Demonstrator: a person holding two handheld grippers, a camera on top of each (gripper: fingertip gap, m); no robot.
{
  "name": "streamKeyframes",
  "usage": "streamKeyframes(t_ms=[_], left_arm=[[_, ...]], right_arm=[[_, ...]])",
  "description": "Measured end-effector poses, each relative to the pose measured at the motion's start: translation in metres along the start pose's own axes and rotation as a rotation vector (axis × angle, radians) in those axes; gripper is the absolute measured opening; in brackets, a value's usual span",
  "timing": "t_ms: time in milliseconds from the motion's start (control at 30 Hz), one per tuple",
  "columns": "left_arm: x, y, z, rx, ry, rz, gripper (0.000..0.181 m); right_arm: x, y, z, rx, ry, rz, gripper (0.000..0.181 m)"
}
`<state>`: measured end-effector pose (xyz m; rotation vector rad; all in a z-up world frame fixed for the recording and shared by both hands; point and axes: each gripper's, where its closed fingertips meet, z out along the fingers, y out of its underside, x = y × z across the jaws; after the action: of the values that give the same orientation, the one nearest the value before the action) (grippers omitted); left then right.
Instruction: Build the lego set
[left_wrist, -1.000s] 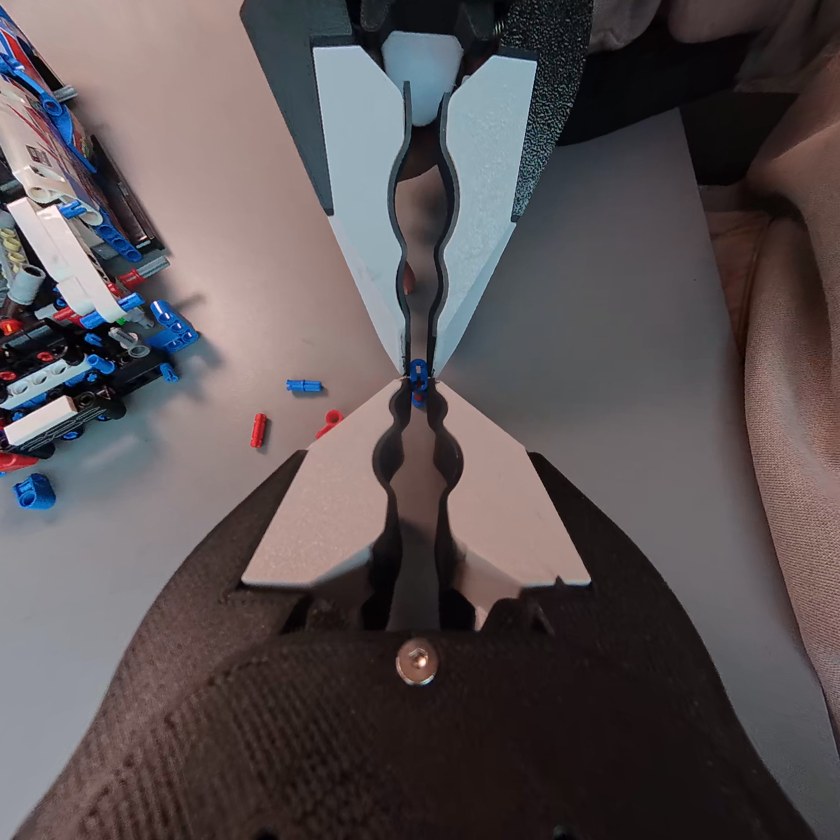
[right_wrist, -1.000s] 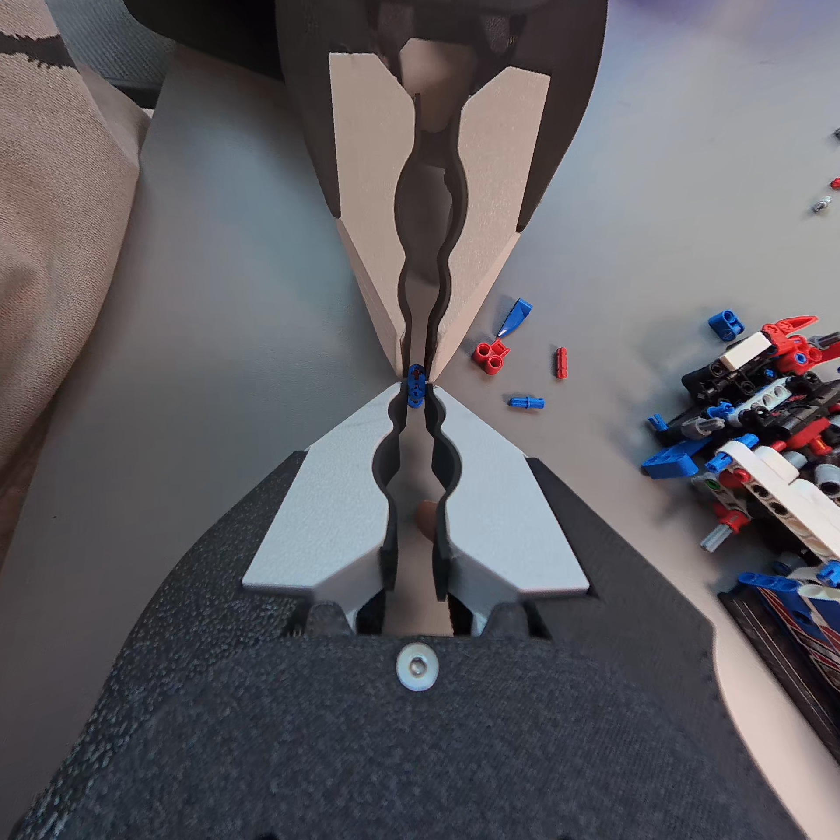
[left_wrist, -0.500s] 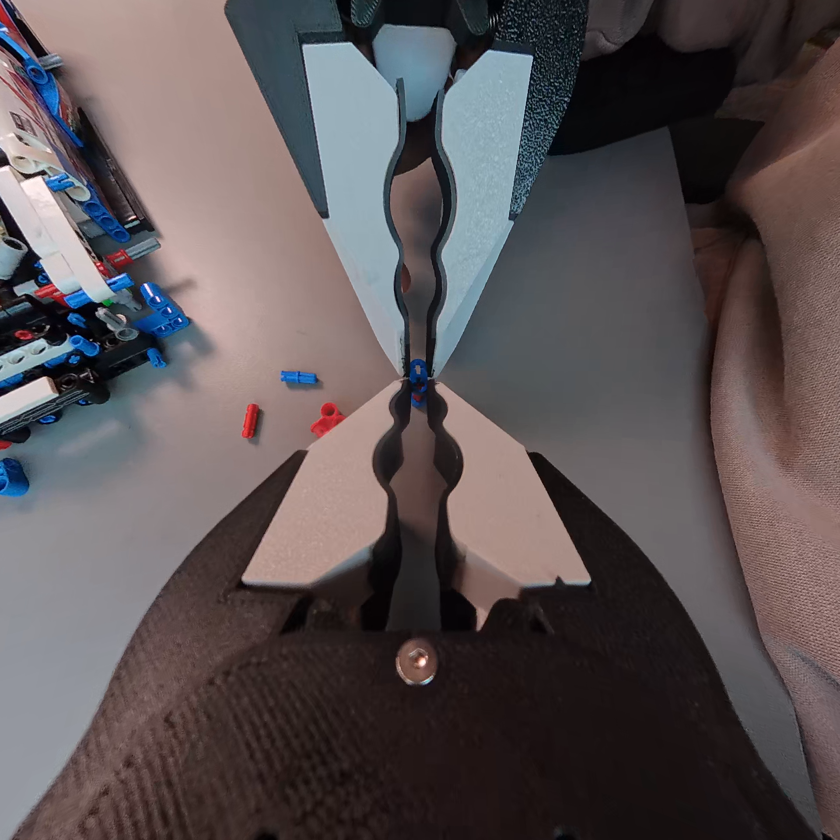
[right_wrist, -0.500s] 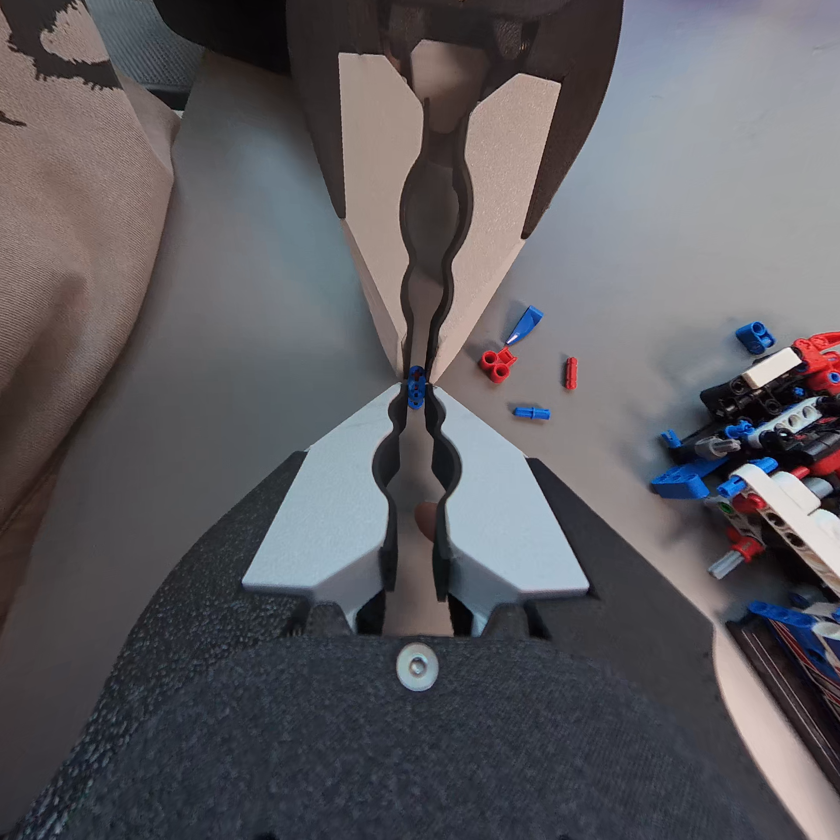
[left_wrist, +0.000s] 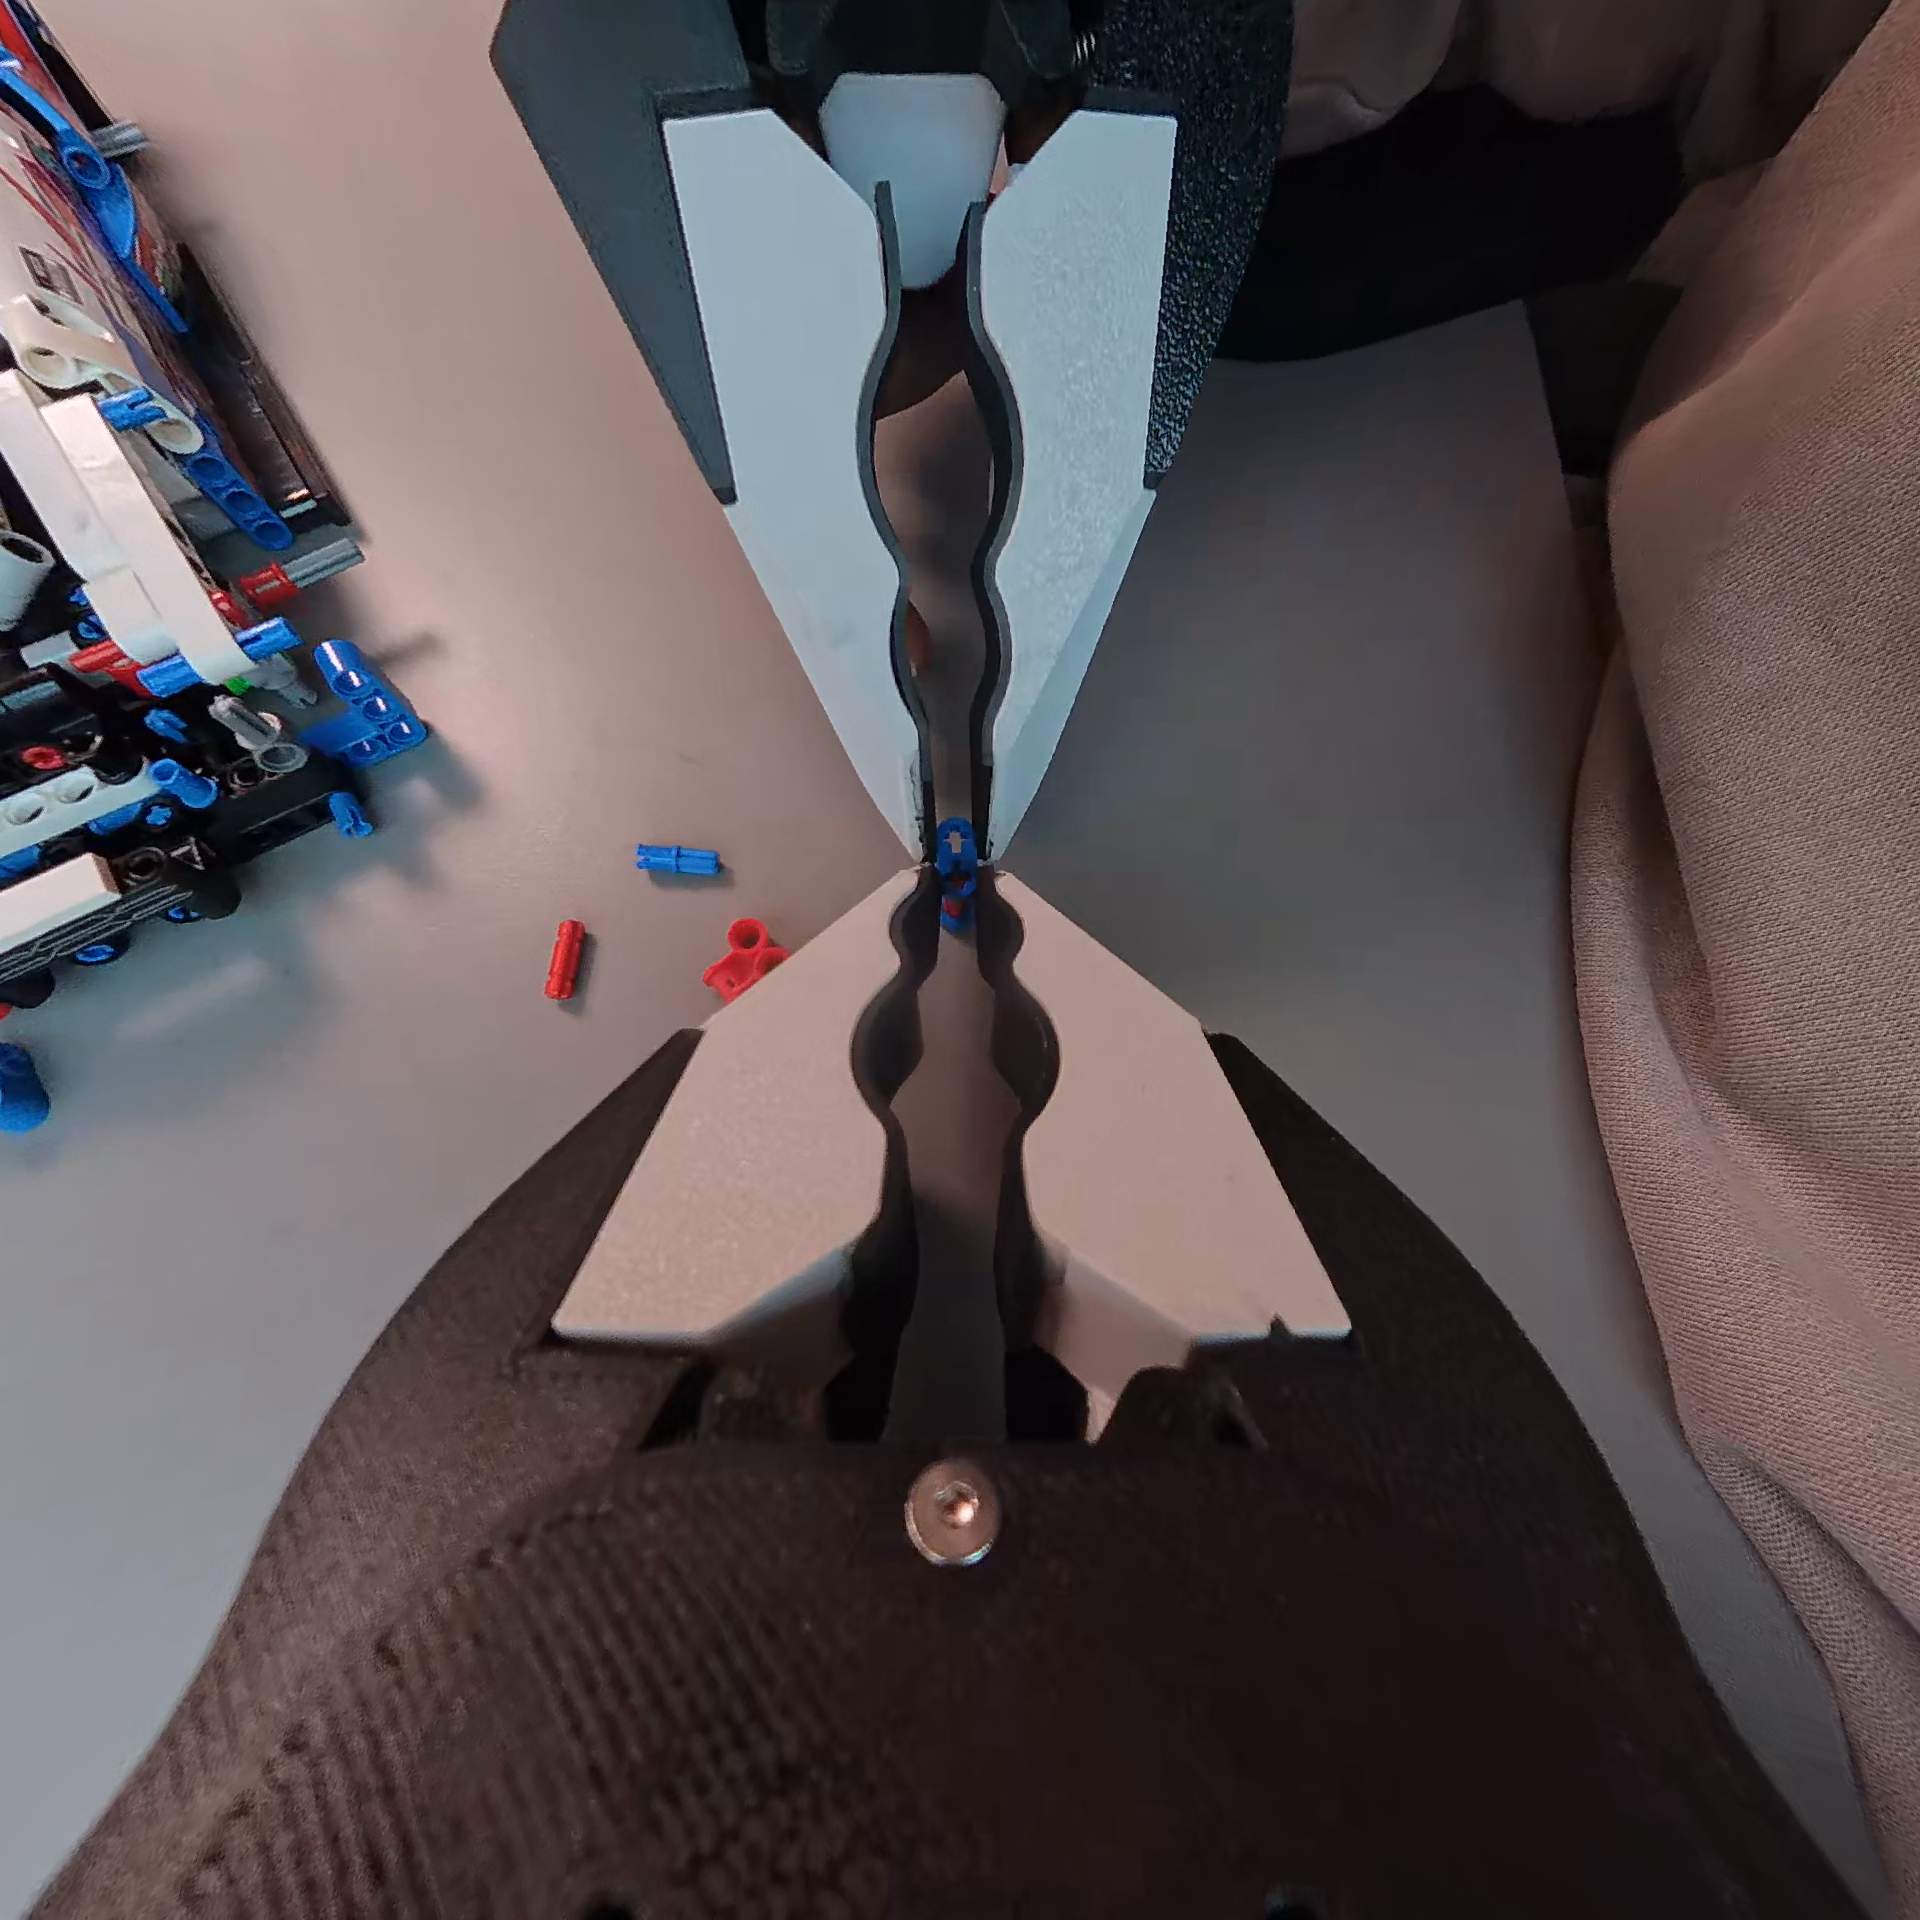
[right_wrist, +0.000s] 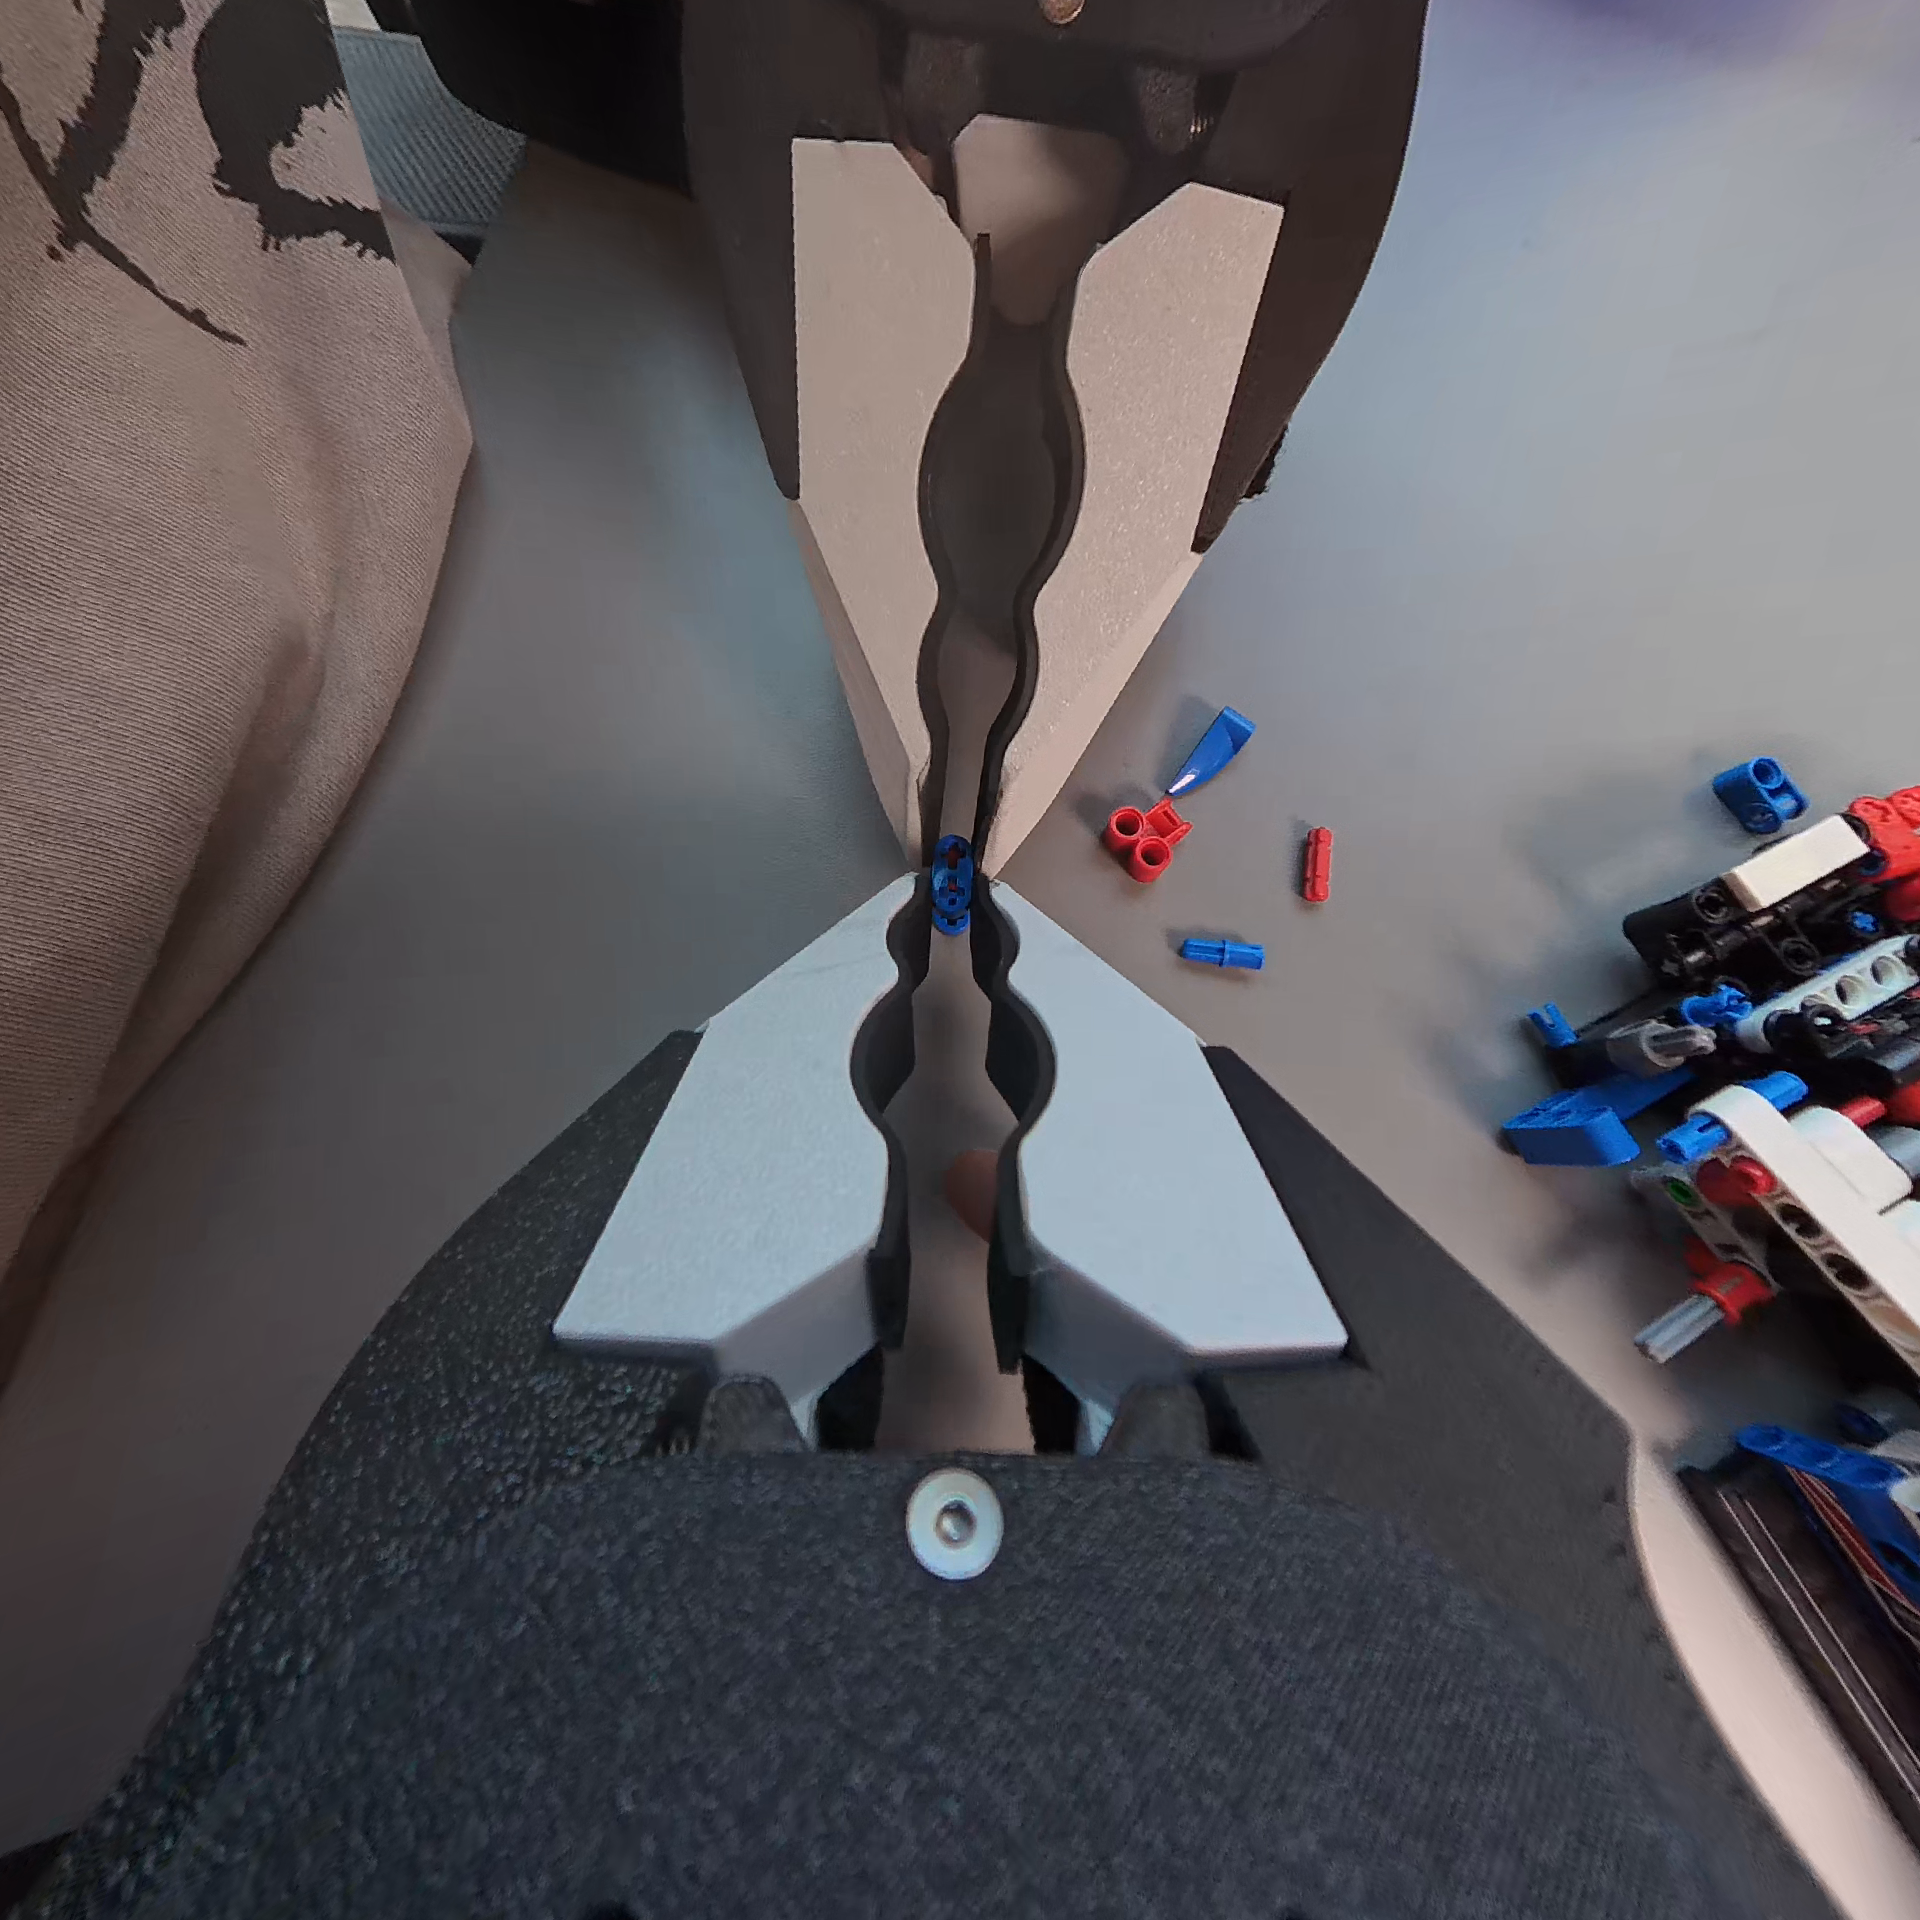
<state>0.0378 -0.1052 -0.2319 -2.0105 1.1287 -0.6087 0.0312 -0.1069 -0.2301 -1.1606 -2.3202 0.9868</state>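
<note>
My left gripper (left_wrist: 956, 902) and my right gripper (right_wrist: 953, 914) meet tip to tip above the grey table (left_wrist: 1299, 831). Both are shut on one small blue piece (left_wrist: 954, 847) with a red spot in it, also seen in the right wrist view (right_wrist: 951, 881). I cannot tell if it is one part or two joined. The right gripper (left_wrist: 954, 821) comes in from the top of the left wrist view, and the left gripper (right_wrist: 956, 821) from the top of the right wrist view. The partly built model (left_wrist: 125, 790) lies off to the side (right_wrist: 1787, 997).
Loose on the table are a blue pin (right_wrist: 1222, 952), a red pin (right_wrist: 1316, 862), a red connector (right_wrist: 1143, 840), a blue curved piece (right_wrist: 1210, 750) and a blue connector (right_wrist: 1756, 795). A person's beige clothing (left_wrist: 1714, 935) borders the table edge. A printed booklet (right_wrist: 1829, 1527) lies by the model. The grippers are tip to tip, or close to it.
Both grippers stay shut tip to tip on the blue piece. The pair has drifted slightly, so the loose parts and the beige cloth shift a little in both views.
</note>
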Motion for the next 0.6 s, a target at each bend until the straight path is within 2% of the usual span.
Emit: streamKeyframes(t_ms=[133,600], left_arm=[[0.0003,0.0066,0.0042,-0.068,-0.01,0.057,0.005],[0.0014,0.006,0.0056,-0.084,-0.011,0.064,0.006]], right_arm=[[-0.001,0.0058,0.0058,-0.053,0.001,-0.039,0.004],[-0.0015,-0.0005,-0.0006,-0.028,0.014,-0.016,0.006]])
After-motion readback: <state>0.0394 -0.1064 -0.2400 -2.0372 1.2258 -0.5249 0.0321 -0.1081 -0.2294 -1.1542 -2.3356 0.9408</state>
